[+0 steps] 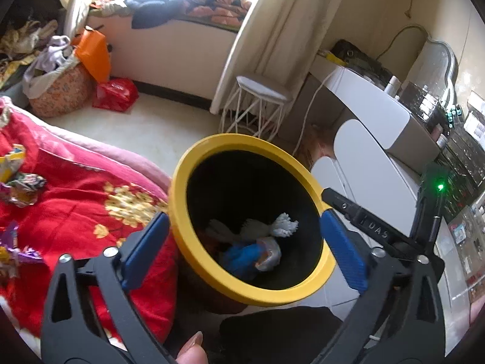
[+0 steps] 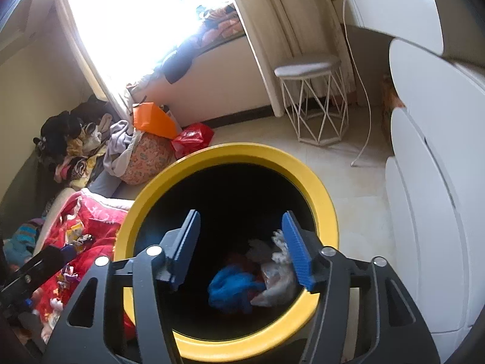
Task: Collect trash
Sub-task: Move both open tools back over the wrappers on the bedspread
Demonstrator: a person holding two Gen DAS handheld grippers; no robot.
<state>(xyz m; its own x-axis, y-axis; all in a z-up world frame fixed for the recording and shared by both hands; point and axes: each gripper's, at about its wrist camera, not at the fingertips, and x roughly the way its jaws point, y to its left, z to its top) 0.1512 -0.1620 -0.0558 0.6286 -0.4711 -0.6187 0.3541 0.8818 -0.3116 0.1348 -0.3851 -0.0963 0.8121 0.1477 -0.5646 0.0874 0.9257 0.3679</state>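
A round bin with a yellow rim and black inside stands on the floor beside the bed; it also shows in the right wrist view. Inside lie a blue crumpled piece, white tissue and a clear wrapper. My left gripper is open and empty, its jaws spread either side of the bin's rim. My right gripper is open and empty above the bin's mouth. Crumpled wrappers lie on the red bedspread at the left.
A white wire stool stands by the curtain. White curved drawers and a cluttered dresser are on the right. A patterned basket of clothes, an orange bag and a red bag sit on the floor.
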